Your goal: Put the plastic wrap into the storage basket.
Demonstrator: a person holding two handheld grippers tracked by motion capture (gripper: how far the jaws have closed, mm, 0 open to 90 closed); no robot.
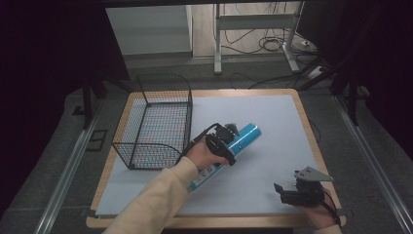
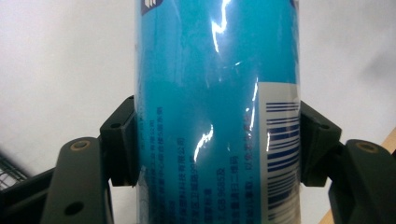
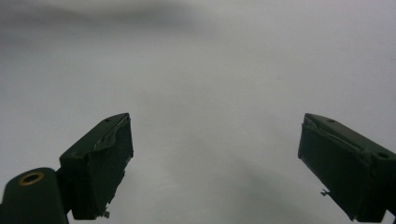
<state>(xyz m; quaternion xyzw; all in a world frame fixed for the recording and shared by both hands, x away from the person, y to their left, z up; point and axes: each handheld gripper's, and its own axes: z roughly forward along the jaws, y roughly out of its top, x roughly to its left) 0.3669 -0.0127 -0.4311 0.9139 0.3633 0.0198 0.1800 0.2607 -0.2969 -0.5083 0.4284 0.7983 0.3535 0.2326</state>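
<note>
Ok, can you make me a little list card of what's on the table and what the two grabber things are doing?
surface: white sheet on a wooden table
blue thing: shiny blue tube with a barcode, lying on the sheet
basket: black wire basket, left of the tube, looks empty
left gripper: jaws closed on both sides of the tube
right gripper: jaws wide apart, holding nothing, over the sheet near the front right corner

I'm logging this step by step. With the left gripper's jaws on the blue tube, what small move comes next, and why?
Probably lift the blue tube slightly off the mat: the left gripper has both jaws against its sides, and the wire basket stands just beside it.
</note>
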